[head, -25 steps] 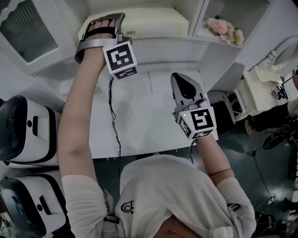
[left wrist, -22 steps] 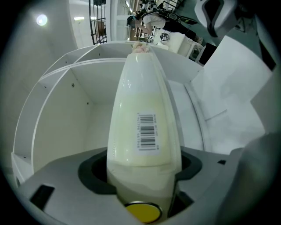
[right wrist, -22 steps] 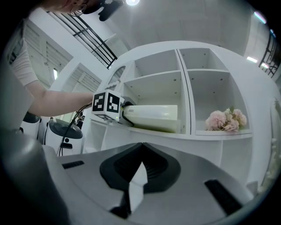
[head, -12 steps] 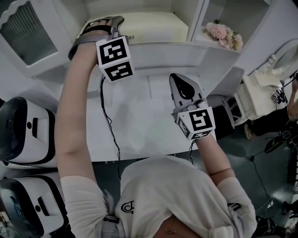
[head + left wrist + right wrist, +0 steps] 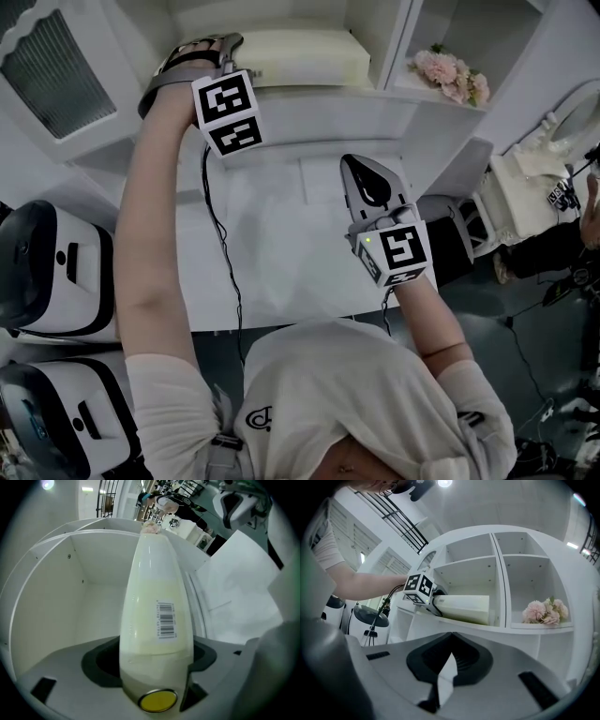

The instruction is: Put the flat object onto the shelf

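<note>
Two white-and-black devices (image 5: 47, 267) (image 5: 56, 412) sit at the far left, one in front of the other, beside the white tabletop (image 5: 281, 244).

One left gripper (image 5: 214, 45) reaches up into the shelf (image 5: 375, 103), its marker cube (image 5: 228, 111) facing the camera. One flat object (image 5: 300, 56), cream-coloured and carrying a barcode label, lies on its broad side on the shelf board in the wide compartment. Its near end sits between this gripper's jaws and its length runs away from them into the compartment. These jaws have just been opening and now stand released, spread on either side of the object with dark gaps showing beside it in the left gripper view.

One right gripper (image 5: 366, 173) hangs above the tabletop, well apart from the flat object and in front of the shelf. Its jaws are clenched together with nothing between them, and its marker cube (image 5: 398, 253) shows near the wrist.

One bunch of pink flowers (image 5: 448, 73) rests in the next compartment to the right, past the upright divider, on the same level as the flat object.
</note>
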Motion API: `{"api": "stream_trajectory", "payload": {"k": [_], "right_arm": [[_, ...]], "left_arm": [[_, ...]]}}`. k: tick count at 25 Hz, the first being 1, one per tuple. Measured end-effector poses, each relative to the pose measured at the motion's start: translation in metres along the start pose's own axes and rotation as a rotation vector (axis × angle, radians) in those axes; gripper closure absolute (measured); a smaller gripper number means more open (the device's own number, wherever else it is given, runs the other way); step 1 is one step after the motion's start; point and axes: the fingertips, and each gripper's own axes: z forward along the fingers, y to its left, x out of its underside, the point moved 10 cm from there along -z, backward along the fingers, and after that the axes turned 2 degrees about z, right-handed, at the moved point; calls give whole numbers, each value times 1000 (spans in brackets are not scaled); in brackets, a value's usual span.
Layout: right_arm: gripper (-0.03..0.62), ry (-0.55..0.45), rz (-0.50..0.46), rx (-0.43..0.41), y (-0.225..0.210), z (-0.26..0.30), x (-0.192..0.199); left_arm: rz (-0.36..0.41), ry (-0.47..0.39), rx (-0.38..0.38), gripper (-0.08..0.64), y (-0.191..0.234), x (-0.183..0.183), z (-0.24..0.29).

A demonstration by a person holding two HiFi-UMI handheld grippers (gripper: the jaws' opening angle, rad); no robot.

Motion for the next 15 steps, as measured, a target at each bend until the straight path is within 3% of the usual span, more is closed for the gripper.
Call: {"api": "stream_trajectory", "payload": {"k": [2, 4, 6, 7, 10, 15], "right_arm": [[584, 5, 4, 5, -3, 0, 2], [584, 8, 9, 8, -5, 0, 4], [584, 7, 10, 8, -5, 1, 4], [584, 7, 11, 8, -6, 2, 4], [584, 8, 13, 8, -6, 2, 5], [584, 20, 18, 7, -9, 4, 8]], "left_arm": [[-20, -29, 61, 176, 4, 0, -2], [-84, -80, 192, 159, 9, -2, -8], [-151, -127, 350, 32, 10, -6, -12], [-160, -134, 392, 25, 9, -8, -12], [-95, -76, 369, 24, 0, -8, -3], [-87, -70, 332, 9, -11, -9, 5]]}}
